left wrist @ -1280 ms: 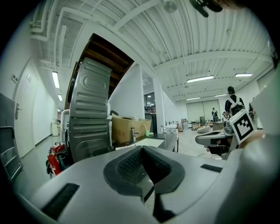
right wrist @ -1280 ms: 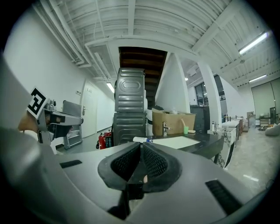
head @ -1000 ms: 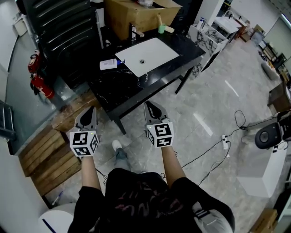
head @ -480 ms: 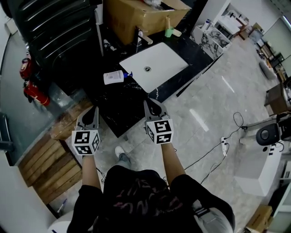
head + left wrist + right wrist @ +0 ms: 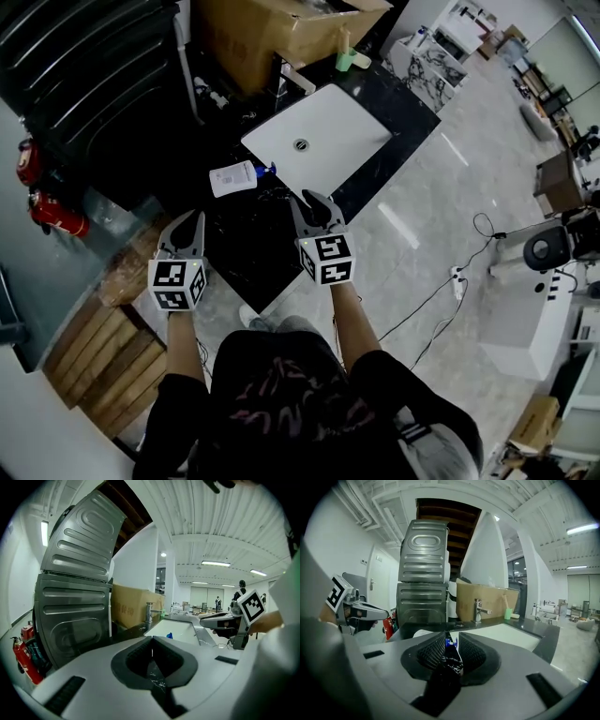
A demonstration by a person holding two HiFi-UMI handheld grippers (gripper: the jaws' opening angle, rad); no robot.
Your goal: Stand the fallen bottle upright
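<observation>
Your left hand-held gripper [image 5: 190, 225] is clenched, empty. Your right hand-held gripper [image 5: 314, 202] has just been opening, nothing between its jaws. The bottle [image 5: 234, 177] lies flat on the worktop [image 5: 248, 248].

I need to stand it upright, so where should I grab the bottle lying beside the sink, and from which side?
Probably grip the bottle across its white body, nearer the blue pump. It lies flat on the black counter, pump towards the sink, so come from the counter's near edge, jaws straddling the body.

Left gripper [image 5: 193, 219] closed; right [image 5: 313, 197] opening, empty
</observation>
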